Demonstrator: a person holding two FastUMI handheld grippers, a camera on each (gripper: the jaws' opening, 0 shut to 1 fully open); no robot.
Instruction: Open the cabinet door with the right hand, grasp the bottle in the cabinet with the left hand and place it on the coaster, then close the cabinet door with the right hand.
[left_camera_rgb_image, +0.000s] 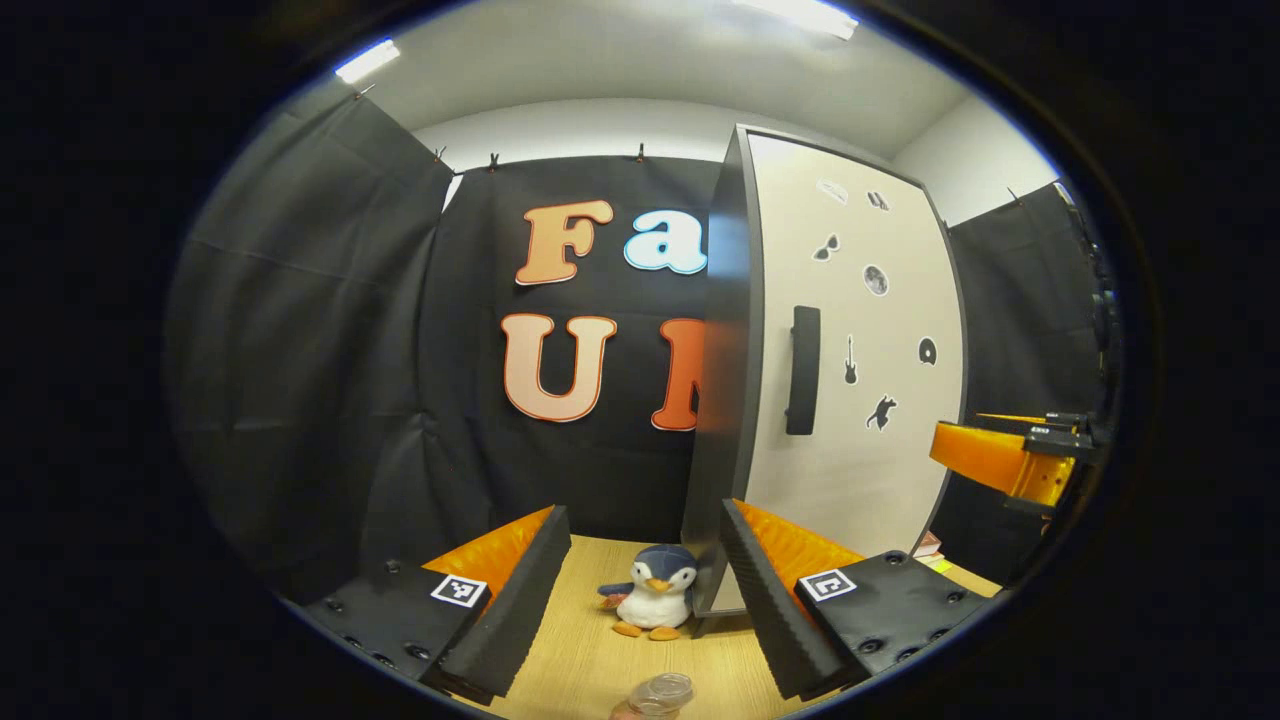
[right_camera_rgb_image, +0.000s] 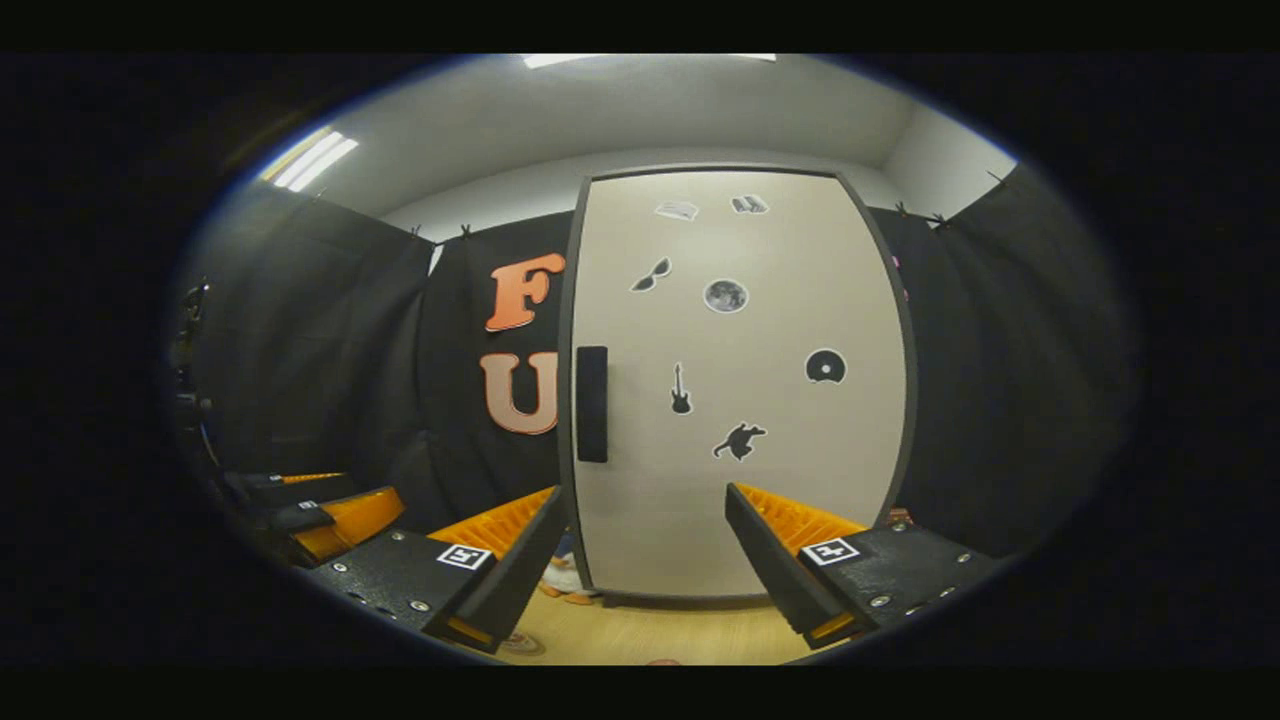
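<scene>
Nearest my right gripper (right_camera_rgb_image: 645, 560) are its own spread, empty fingers, squared on the closed cabinet door (right_camera_rgb_image: 740, 400). Its handle (right_camera_rgb_image: 592, 404), a vertical bar at the door's left edge, lies up and left of them, so I judge this hand nearer. My left gripper (left_camera_rgb_image: 645, 590) is also released, over a bottle (left_camera_rgb_image: 660, 694) cap on the table (left_camera_rgb_image: 590, 660), by a penguin (left_camera_rgb_image: 655, 598).
</scene>
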